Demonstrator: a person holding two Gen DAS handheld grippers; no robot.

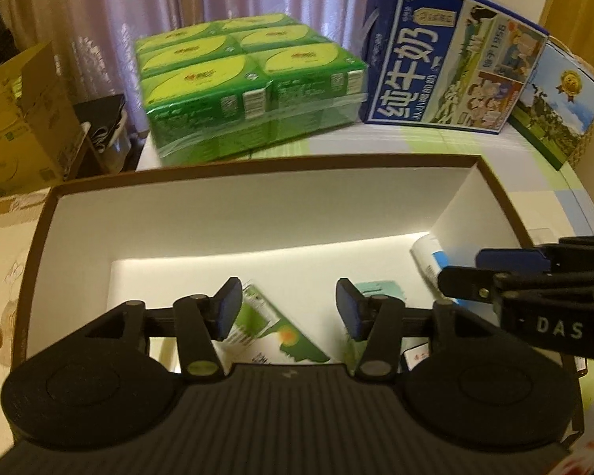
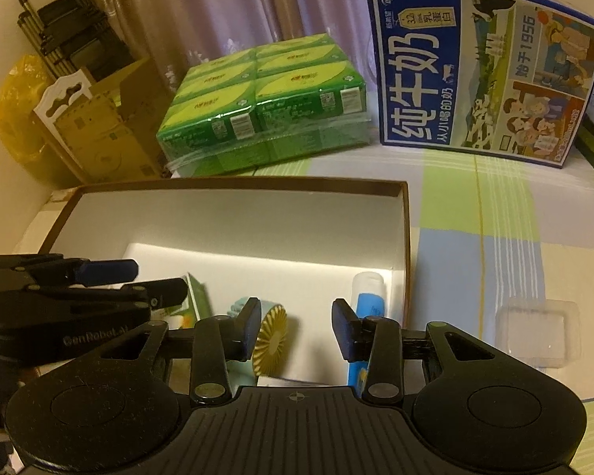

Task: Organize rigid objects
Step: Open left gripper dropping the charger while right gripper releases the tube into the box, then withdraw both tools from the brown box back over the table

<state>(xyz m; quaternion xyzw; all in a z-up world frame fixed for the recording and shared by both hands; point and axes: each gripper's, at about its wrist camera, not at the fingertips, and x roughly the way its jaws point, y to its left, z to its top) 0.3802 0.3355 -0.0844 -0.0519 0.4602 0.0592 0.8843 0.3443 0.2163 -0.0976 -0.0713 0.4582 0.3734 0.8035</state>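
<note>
Both the left gripper (image 1: 288,308) and the right gripper (image 2: 296,326) hang wide open and empty over the box (image 2: 233,192), probably choosing what to grasp, with a green carton (image 1: 265,332) below the left and a blue-and-white tube (image 2: 370,304) beside the right's right finger.

I hold both grippers side by side — left gripper (image 1: 288,308) and right gripper (image 2: 296,326) spread wide, gripping nothing.
</note>
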